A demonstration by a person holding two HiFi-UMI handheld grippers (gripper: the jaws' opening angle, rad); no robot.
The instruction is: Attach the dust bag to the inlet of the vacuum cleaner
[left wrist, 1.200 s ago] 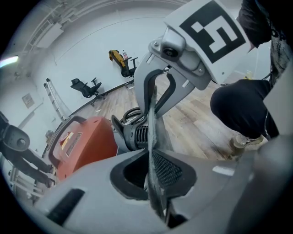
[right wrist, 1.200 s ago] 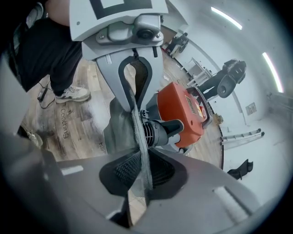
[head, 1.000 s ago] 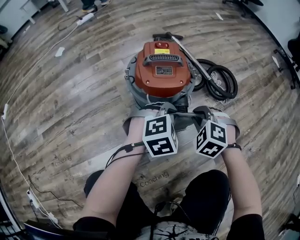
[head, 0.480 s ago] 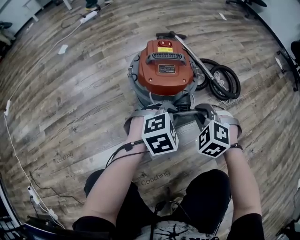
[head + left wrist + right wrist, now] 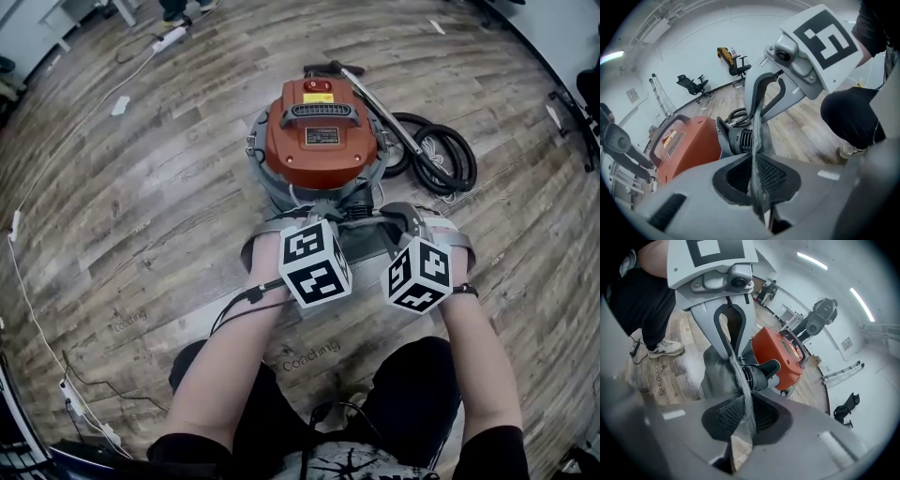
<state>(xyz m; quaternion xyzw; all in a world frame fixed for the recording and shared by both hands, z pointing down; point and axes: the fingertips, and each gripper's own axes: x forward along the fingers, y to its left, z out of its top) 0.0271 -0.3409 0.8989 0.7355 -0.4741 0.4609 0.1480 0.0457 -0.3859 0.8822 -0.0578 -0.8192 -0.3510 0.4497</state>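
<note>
– Little has moved since a second ago: in the head view both grippers and the vacuum cleaner sit a touch further left in the picture, nothing more. Where is the bag?
– Right at the vacuum's near side. The dust bag stretches as a grey band between the left gripper and the right gripper, just in front of the inlet
– And the left gripper view?
– Its fingers stand narrow, pinching the bag's edge. The black ribbed inlet shows just behind the cloth; whether the mouth is over it, I can't tell
– The right gripper view?
– Same there: fingers narrow, clamped on the grey cloth, with the inlet just beside it
– What could go wrong?
– I'd say the thin pinch could slip if the mouth is pulled tight. One side might seat while the other rides off, leaving the bag skewed. And nothing braces the vacuum, so a push could slide it away
– The surface and the room?
– A wood-plank floor, a hose coiled to the right of the vacuum, a power strip further off. Pale walls, office chairs and a ladder beyond
</note>
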